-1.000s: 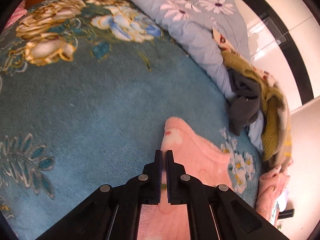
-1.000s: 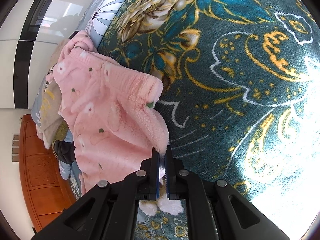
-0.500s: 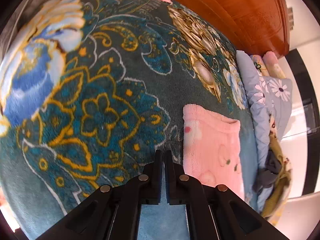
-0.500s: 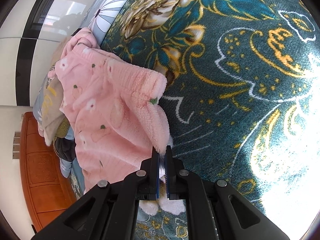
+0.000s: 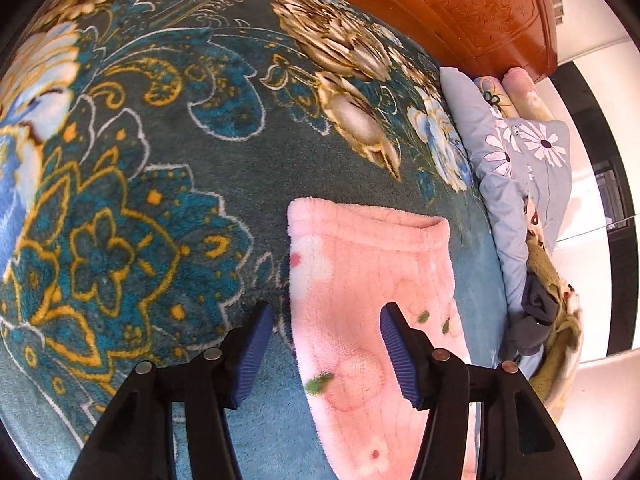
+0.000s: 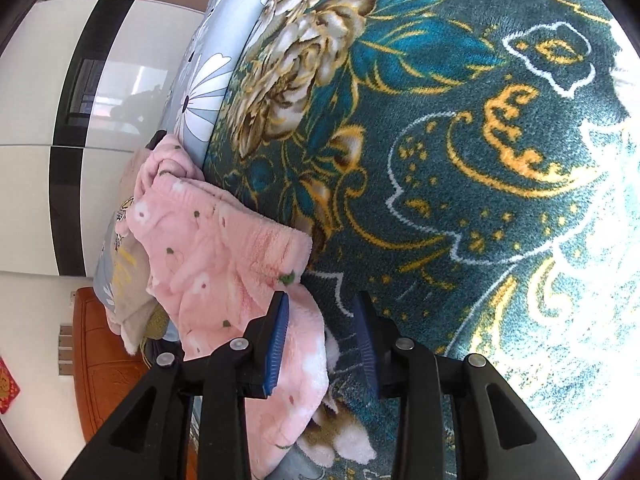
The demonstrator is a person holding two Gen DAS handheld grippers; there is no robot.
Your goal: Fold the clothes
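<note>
Pink garment (image 5: 372, 312) is laid flat on the bed (image 5: 160, 200), near the edge lined with pillows (image 5: 516, 184). Left claw (image 5: 326, 344) is held agape above the garment, nothing gripped. Right claw (image 6: 322, 338) is likewise spread apart, the garment's edge (image 6: 224, 264) seen between its fingers, ungripped.

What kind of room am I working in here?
Most likely a bedroom: a floral plush blanket spread like a bed cover, a carved wooden headboard behind it, and a daisy-print pillow alongside.
</note>
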